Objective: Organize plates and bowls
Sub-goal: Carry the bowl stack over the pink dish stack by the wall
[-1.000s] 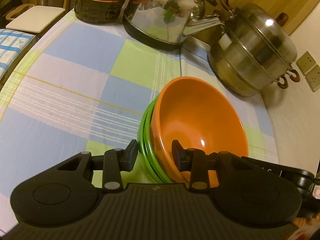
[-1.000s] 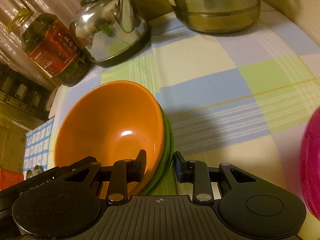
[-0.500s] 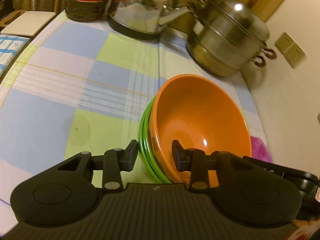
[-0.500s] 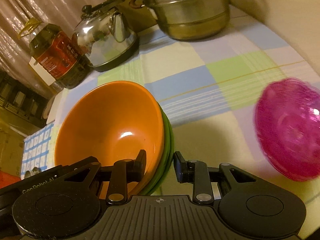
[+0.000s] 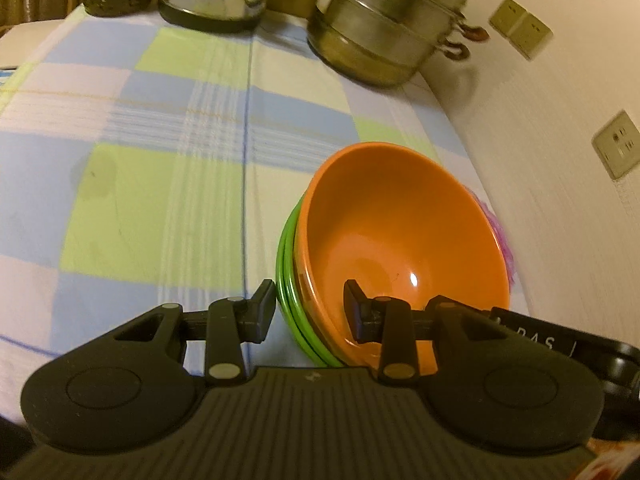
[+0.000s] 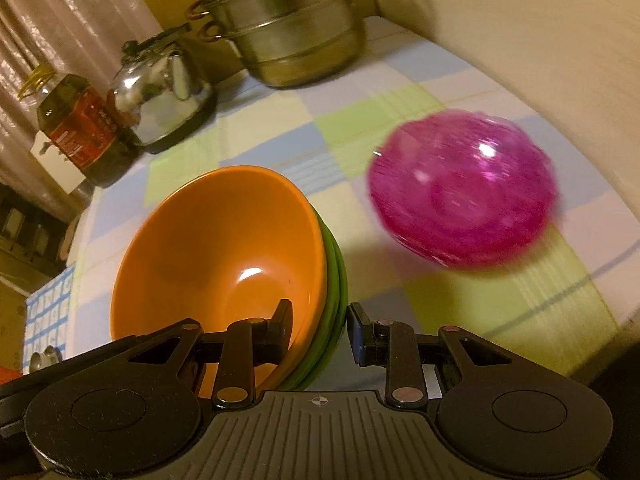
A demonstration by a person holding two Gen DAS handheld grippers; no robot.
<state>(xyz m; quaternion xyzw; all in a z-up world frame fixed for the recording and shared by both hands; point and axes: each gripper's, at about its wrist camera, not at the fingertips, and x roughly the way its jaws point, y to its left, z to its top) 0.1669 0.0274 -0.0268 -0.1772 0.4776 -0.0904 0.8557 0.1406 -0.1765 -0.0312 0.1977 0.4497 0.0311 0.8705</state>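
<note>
An orange bowl (image 5: 400, 240) is nested in green bowls (image 5: 286, 276), and the stack is held tilted above the checked tablecloth. My left gripper (image 5: 310, 312) is shut on the stack's rim, one finger outside the green bowls, one inside the orange bowl. My right gripper (image 6: 318, 332) is shut on the opposite rim of the same stack, which shows as orange bowl (image 6: 216, 256) and green bowls (image 6: 334, 280). A translucent magenta bowl (image 6: 464, 192) rests upside down on the cloth, ahead and right of the right gripper; its edge (image 5: 500, 236) peeks from behind the orange bowl.
A steel steamer pot (image 6: 288, 28), a shiny kettle (image 6: 164, 96) and a dark oil bottle (image 6: 76, 128) stand along the far side of the table. A white wall with sockets (image 5: 616, 144) borders the right side. Checked cloth (image 5: 160, 152) lies bare to the left.
Both grippers have carried the bowl stack to the right, toward the wall. The magenta bowl has come fully into the right wrist view; the kettle and bottle slid away leftward.
</note>
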